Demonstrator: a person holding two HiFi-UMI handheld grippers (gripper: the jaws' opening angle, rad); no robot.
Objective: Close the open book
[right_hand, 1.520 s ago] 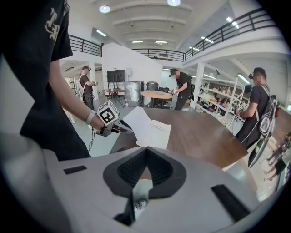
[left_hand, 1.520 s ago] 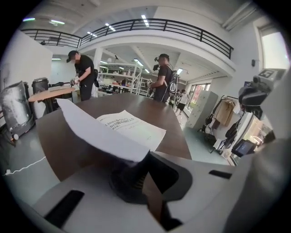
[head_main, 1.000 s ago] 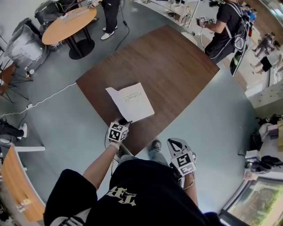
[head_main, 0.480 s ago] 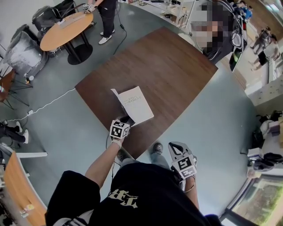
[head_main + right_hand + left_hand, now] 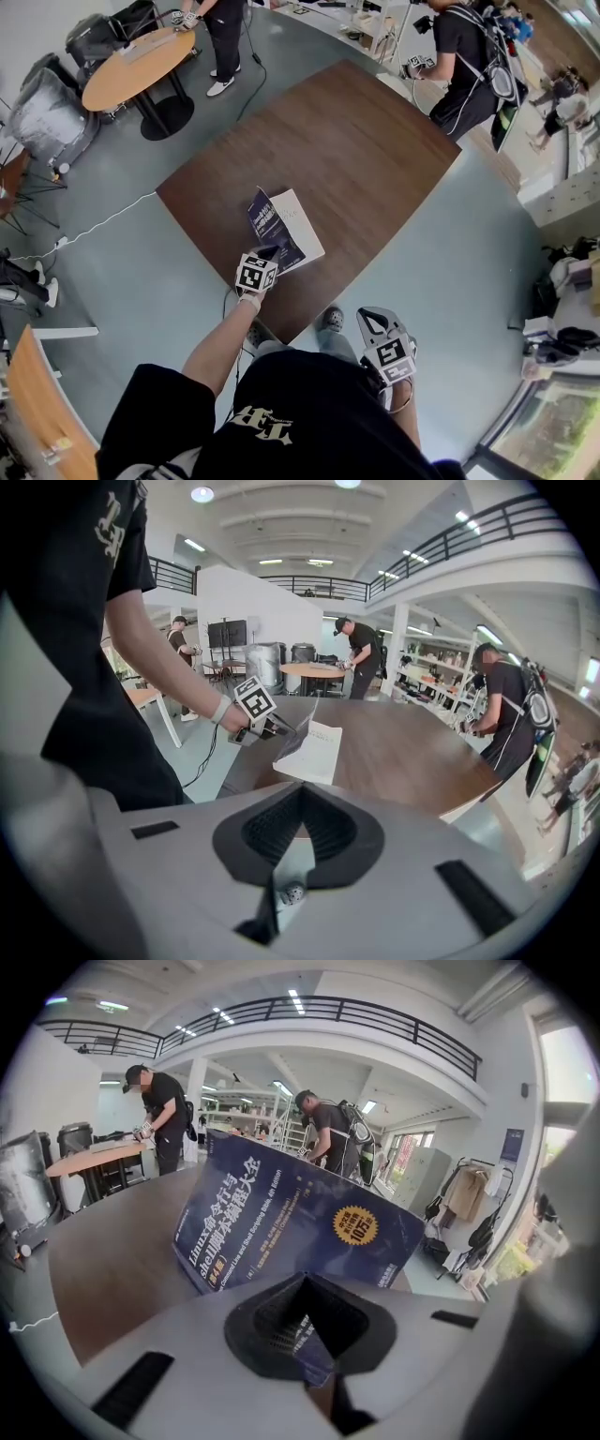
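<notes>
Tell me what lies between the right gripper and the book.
Only bare table lies between the right gripper and the book, as the right gripper view shows; the head view adds a strip of floor.

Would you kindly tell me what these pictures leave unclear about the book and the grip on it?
- Print on the book's open page: head view, too small to read.
- The pages: left gripper view, hidden behind the raised cover.
- Where the left gripper meets the cover: head view, hidden under the gripper's own body.
</notes>
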